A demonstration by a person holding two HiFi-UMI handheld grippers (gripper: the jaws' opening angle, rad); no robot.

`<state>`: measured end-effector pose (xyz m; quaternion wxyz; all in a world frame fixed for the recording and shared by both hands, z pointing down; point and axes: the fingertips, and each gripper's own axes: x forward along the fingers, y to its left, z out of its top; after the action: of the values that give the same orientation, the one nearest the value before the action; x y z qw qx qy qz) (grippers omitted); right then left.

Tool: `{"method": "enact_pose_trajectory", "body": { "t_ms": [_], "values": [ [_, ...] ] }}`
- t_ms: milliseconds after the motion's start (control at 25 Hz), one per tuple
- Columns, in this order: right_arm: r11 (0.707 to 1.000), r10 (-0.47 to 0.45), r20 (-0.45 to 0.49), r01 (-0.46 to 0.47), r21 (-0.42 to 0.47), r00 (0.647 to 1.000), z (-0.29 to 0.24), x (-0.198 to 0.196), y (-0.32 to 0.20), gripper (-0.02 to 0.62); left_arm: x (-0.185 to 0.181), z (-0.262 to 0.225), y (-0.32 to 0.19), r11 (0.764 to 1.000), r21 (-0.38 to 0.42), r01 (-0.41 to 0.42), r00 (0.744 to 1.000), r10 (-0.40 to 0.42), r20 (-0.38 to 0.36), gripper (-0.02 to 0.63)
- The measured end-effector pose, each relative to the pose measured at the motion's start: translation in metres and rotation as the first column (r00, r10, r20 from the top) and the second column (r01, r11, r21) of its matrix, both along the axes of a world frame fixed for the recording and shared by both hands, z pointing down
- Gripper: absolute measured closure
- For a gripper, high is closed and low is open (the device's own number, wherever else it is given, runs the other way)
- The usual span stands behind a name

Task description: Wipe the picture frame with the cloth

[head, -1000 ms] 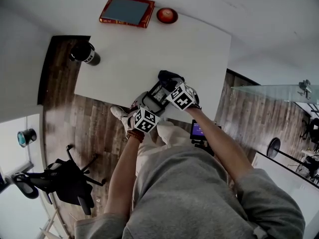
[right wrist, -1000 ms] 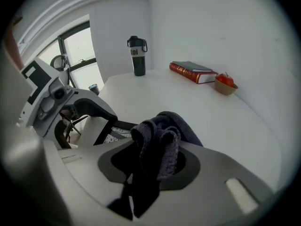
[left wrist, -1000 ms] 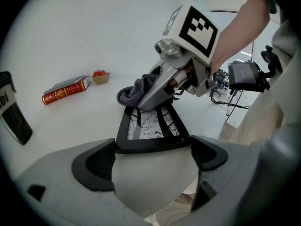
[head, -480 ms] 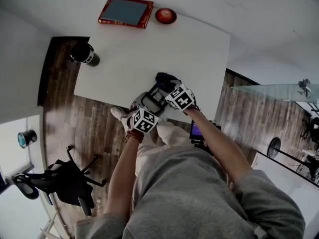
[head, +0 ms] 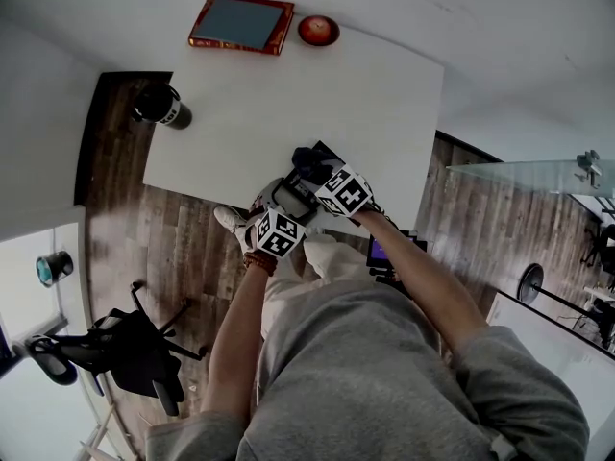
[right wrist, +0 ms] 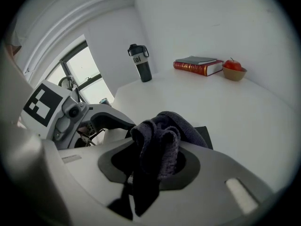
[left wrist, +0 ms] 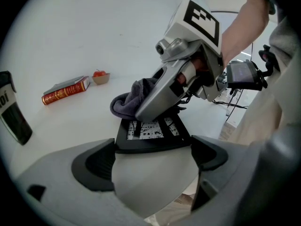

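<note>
Cloth (right wrist: 160,140), dark grey and bunched up, sits clenched in the right gripper (right wrist: 155,166) at the centre of the right gripper view, its folds spilling over the top of the jaws. In the left gripper view that same bundle presses on the far end of the picture frame (left wrist: 150,132), just above centre, with the right gripper slanting down onto it from the upper right. The black frame lies flat on the white table (head: 288,94) near its lower edge in the head view. Its near end is grasped between the left gripper's (left wrist: 153,152) two jaws, one on each side edge. Both marker cubes sit close together at the middle of the head view, with the person's forearms running down to the bottom of the frame. At the top of the head view lie a red-edged book (head: 240,24) and, just right of it, a small bowl (head: 319,30) holding something red. A dark bottle (head: 163,106) stands at the table's left corner.
</note>
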<state>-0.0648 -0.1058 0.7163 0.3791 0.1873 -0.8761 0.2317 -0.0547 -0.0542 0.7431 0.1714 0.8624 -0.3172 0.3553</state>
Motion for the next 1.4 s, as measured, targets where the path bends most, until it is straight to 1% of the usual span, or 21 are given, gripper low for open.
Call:
{"method": "enact_pose_trajectory", "body": {
  "t_ms": [280,520,560,680,760,840,960,1040,1200,1240,1280,1320,1360,1400],
  "values": [
    [0.998,-0.055,0.01,0.055,-0.033,0.998,0.001,-0.013,0.017,0.472,0.0,0.0,0.0,1.0,0.001,0.0,1.0,0.0,0.001,0.098],
    [0.984,-0.127,0.017,0.128,-0.121,0.992,0.002,-0.022,0.038,0.472,0.004,0.001,0.0,1.0,0.002,-0.002,1.0,0.002,-0.009,0.097],
    [0.983,-0.132,0.018,0.133,-0.125,0.991,0.002,-0.024,0.04,0.472,0.003,0.002,0.0,1.0,0.003,-0.004,1.0,0.004,-0.011,0.097],
    [0.983,-0.15,0.046,0.154,-0.1,0.988,0.0,-0.035,0.043,0.471,-0.008,0.002,0.0,1.0,0.001,0.0,1.0,0.0,0.003,0.097],
    [0.979,-0.171,0.079,0.178,-0.099,0.982,-0.004,-0.033,0.048,0.471,-0.004,0.001,0.0,1.0,0.002,0.002,1.0,-0.002,0.004,0.097],
    [0.97,-0.205,0.112,0.217,-0.112,0.972,-0.009,-0.031,0.056,0.471,0.0,0.0,0.001,1.0,0.002,0.0,1.0,0.0,0.001,0.097],
    [0.945,-0.28,0.149,0.299,-0.132,0.948,-0.012,-0.037,0.071,0.471,0.0,0.0,0.0,1.0,0.001,-0.001,1.0,0.001,0.001,0.097],
    [0.929,-0.324,0.168,0.347,-0.13,0.931,-0.015,-0.039,0.078,0.48,0.0,0.0,0.0,1.0,0.001,0.0,1.0,0.0,0.001,0.098],
    [0.901,-0.397,0.247,0.427,-0.079,0.884,-0.04,-0.03,0.075,0.476,0.002,-0.001,0.001,1.0,-0.001,0.001,1.0,-0.001,-0.001,0.097],
    [0.901,-0.406,0.26,0.431,-0.046,0.876,-0.05,-0.026,0.067,0.476,0.001,-0.001,0.001,1.0,0.003,0.001,1.0,-0.001,-0.002,0.097],
    [0.905,-0.411,0.254,0.425,0.001,0.875,-0.06,-0.021,0.053,0.476,0.001,-0.001,0.001,1.0,0.008,0.001,1.0,-0.001,-0.002,0.097],
    [0.909,-0.416,0.223,0.412,0.067,0.882,-0.068,-0.015,0.035,0.476,0.0,-0.001,0.001,1.0,0.013,0.001,1.0,-0.001,-0.002,0.097],
    [0.905,-0.42,0.165,0.398,0.15,0.892,-0.074,-0.008,0.014,0.476,0.0,-0.001,0.001,1.0,0.015,0.001,1.0,-0.001,-0.001,0.097],
    [0.887,-0.424,0.086,0.394,0.241,0.902,-0.077,-0.002,-0.007,0.474,0.0,0.0,0.001,1.0,0.014,0.0,1.0,0.0,-0.001,0.097]
  ]
}}
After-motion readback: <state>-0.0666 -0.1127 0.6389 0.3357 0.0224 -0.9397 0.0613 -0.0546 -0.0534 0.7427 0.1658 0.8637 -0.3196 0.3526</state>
